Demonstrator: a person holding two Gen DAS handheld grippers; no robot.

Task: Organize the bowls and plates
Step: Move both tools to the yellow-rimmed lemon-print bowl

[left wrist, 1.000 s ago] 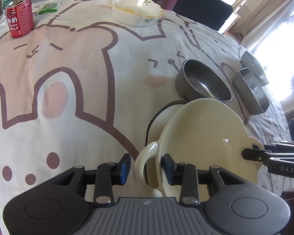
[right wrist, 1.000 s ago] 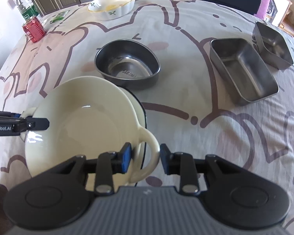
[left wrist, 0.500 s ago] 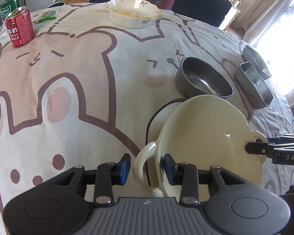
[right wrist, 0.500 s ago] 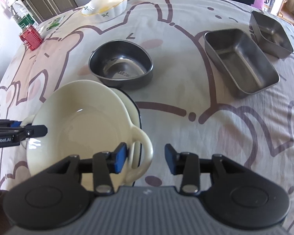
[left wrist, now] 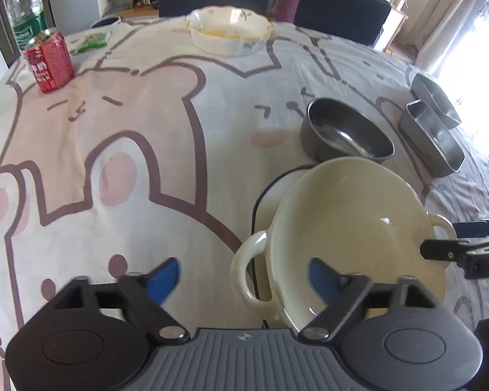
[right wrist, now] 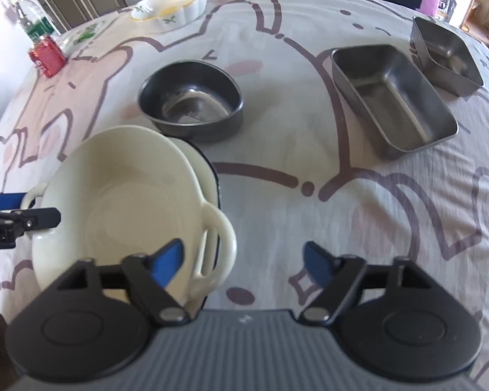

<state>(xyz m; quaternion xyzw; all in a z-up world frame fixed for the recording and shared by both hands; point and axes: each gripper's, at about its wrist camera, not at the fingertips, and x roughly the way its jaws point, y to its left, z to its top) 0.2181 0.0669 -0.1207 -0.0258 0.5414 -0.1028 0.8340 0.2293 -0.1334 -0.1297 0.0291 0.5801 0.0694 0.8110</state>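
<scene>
A cream two-handled bowl (left wrist: 352,228) sits tilted on a cream plate with a dark rim (left wrist: 270,192); it also shows in the right wrist view (right wrist: 127,202). My left gripper (left wrist: 243,277) is open, its fingers on either side of the bowl's near handle (left wrist: 247,273). My right gripper (right wrist: 243,260) is open around the other handle (right wrist: 216,247). A round steel bowl (right wrist: 192,104) stands just behind the stack. A floral ceramic bowl (left wrist: 228,34) stands at the far edge.
Two rectangular steel tins (right wrist: 391,97) (right wrist: 446,53) lie at the right. A red drink can (left wrist: 49,62), a water bottle (left wrist: 27,19) and a green packet (left wrist: 93,40) stand at the far left. The table carries a bunny-print cloth (left wrist: 130,130).
Both grippers have opened wide and let go of the bowl's handles. The bowl now rests on the plate.
</scene>
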